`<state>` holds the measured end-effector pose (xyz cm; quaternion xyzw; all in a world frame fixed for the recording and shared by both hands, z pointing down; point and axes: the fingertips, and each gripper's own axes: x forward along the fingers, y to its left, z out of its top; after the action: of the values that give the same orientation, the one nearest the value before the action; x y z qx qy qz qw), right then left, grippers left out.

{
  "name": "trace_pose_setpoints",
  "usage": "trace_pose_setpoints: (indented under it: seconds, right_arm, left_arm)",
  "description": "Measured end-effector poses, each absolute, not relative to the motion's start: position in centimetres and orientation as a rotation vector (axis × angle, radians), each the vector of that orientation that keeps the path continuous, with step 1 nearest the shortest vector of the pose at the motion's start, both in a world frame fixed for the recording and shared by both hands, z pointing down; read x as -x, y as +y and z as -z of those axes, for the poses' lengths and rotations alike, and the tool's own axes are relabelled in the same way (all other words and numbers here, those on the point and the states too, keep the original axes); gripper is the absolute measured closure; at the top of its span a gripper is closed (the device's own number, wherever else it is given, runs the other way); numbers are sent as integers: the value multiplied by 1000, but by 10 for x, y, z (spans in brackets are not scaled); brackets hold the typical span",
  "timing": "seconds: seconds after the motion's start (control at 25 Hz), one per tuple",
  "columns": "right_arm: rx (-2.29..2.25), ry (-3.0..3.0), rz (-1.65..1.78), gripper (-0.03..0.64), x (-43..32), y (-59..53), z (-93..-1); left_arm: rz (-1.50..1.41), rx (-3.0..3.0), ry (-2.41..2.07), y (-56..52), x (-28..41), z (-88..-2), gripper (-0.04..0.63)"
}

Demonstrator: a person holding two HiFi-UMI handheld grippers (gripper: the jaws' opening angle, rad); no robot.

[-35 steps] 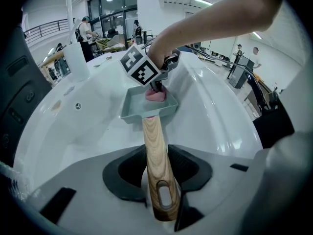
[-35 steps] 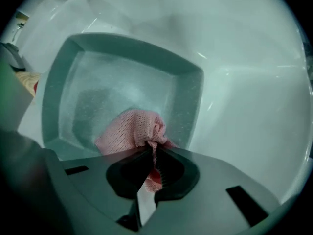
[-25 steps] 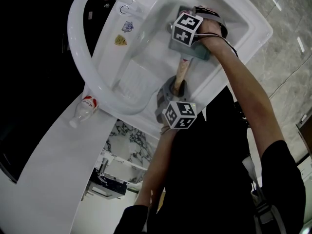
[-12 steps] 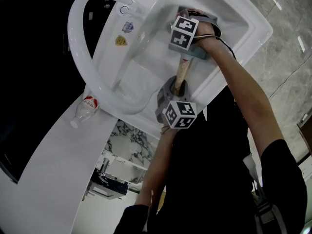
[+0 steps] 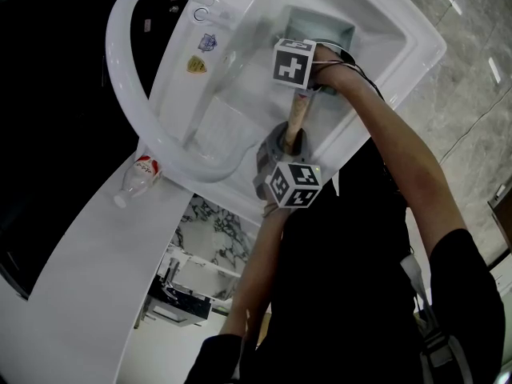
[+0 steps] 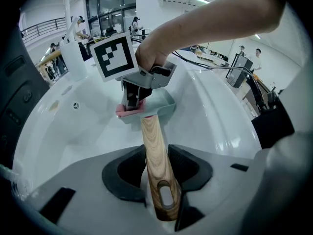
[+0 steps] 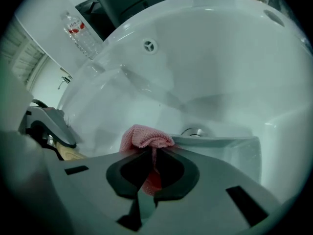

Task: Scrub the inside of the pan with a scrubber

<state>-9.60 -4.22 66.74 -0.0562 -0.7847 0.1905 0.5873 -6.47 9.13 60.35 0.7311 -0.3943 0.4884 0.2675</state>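
Left gripper (image 6: pixel 159 177): you are clamping its two jaws on the wooden handle (image 6: pixel 154 146), close to the handle's end with the hanging hole.
Handle: it is running straight out ahead of your left jaws and joining the pan (image 6: pixel 165 106), so you are holding the pan steady from its near side.
Pan: a square grey pan, sitting down in the white sink (image 5: pixel 240 110), just ahead of your left gripper and directly under your right one.
Right gripper (image 7: pixel 149 173): you are pinching the pink scrubber (image 7: pixel 144 138) between its jaws; the mesh is bunching up just past the tips.
Scrubber: you are holding it at the pan's corner nearest the handle, level with the rim; whether it is pressing on the pan's bottom cannot be told.
Pan rim, from your right gripper: it is lying just to the right of the scrubber, with the sink's drain (image 7: pixel 195 131) peeking out right behind it.
Left gripper, from your right gripper: it is showing low at the left, with the handle in it.
Beyond the sink: a curved white pipe (image 5: pixel 128 94) is arching over the far edge, and past it a water bottle (image 5: pixel 138 178) is lying on the counter (image 5: pixel 80 278), well away from both grippers.
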Motion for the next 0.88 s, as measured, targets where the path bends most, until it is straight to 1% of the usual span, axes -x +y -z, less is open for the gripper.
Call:
trace_pose_setpoints:
  seconds: [0.2, 0.44, 0.68, 0.88]
  right_arm:
    - [232, -1697, -496, 581, 79, -21, -669]
    - [382, -1501, -521, 580, 36, -3, -662]
    - [600, -1306, -369, 580, -5, 14, -660]
    - [450, -1229, -235, 580, -21, -22, -669]
  left_arm:
    - [-1379, -1955, -1080, 92, 66, -606, 443]
    - [-1382, -1948, -1079, 92, 66, -607, 443]
    - [-1382, -1957, -1072, 92, 65, -605, 443]
    - [-1386, -1955, -1068, 92, 65, -606, 443]
